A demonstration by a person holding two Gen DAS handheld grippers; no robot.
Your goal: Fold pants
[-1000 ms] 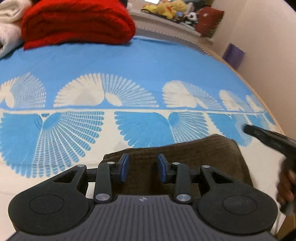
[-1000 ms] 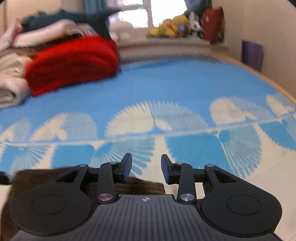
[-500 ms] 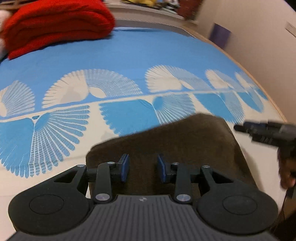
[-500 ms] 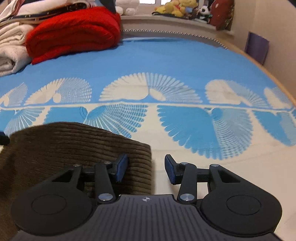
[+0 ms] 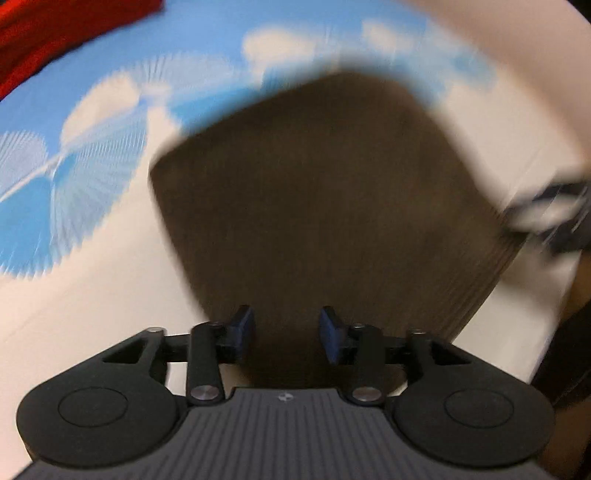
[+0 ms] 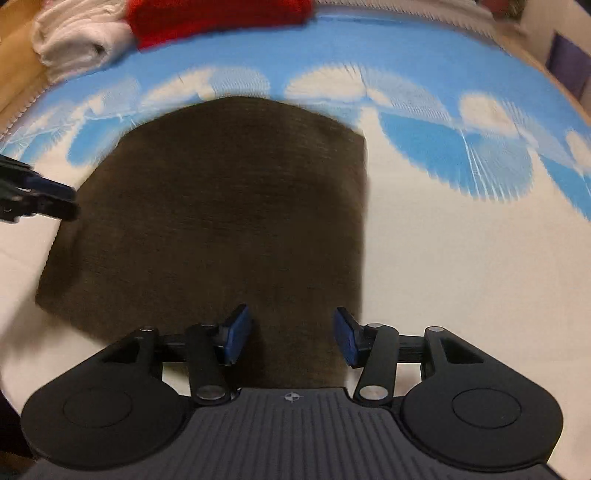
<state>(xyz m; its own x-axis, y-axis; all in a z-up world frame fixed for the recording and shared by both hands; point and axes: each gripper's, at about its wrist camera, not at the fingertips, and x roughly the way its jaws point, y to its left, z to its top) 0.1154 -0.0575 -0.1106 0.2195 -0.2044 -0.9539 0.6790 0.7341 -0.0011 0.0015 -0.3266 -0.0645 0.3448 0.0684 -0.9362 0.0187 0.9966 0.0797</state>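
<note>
Both tongs have swung down over the pants since a second ago. My left gripper (image 5: 287, 334) and right gripper (image 6: 292, 339) gape wide, holding nothing, above the folded brown pants (image 6: 221, 206) lying on the bedsheet (image 6: 461, 258).

We've got a bed with a blue-and-cream fan-print sheet (image 6: 424, 229), a red blanket (image 6: 221, 14) and white towels (image 6: 77, 37) stacked at the far end.
</note>
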